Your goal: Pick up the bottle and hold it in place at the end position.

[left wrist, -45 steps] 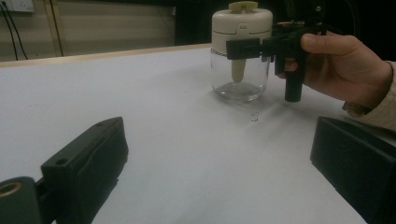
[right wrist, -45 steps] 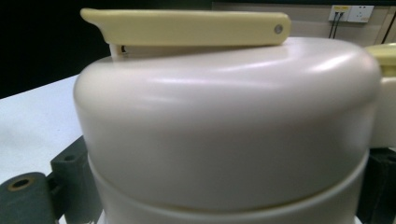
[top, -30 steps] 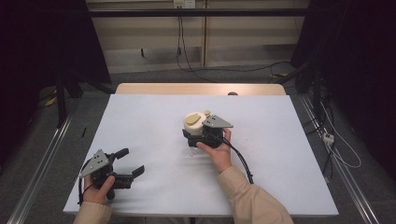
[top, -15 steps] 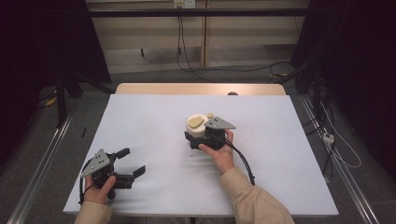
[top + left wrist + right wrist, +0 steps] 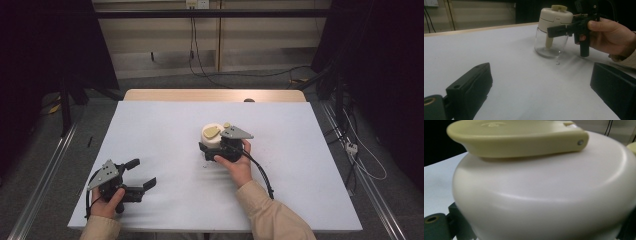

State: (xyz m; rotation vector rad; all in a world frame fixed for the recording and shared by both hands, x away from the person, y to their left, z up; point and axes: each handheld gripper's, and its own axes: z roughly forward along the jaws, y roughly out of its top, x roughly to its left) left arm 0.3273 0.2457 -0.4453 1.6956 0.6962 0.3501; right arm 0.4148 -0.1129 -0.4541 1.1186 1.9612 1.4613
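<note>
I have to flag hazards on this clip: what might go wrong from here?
The right gripper clamps the jar at its cream lid, above the clear glass body, so the lid might come loose or the jar tip. The left gripper sits open and apart, offering no support.

1. The right gripper (image 5: 214, 149), clamped on the jar (image 5: 214, 137), is found slightly farther right and nearer the table's far edge than a second ago; the jar is carried along with it.
2. The left gripper (image 5: 142, 175) is seen a little lower and farther left, nearer the table's near edge, its jaws spread as before.
</note>
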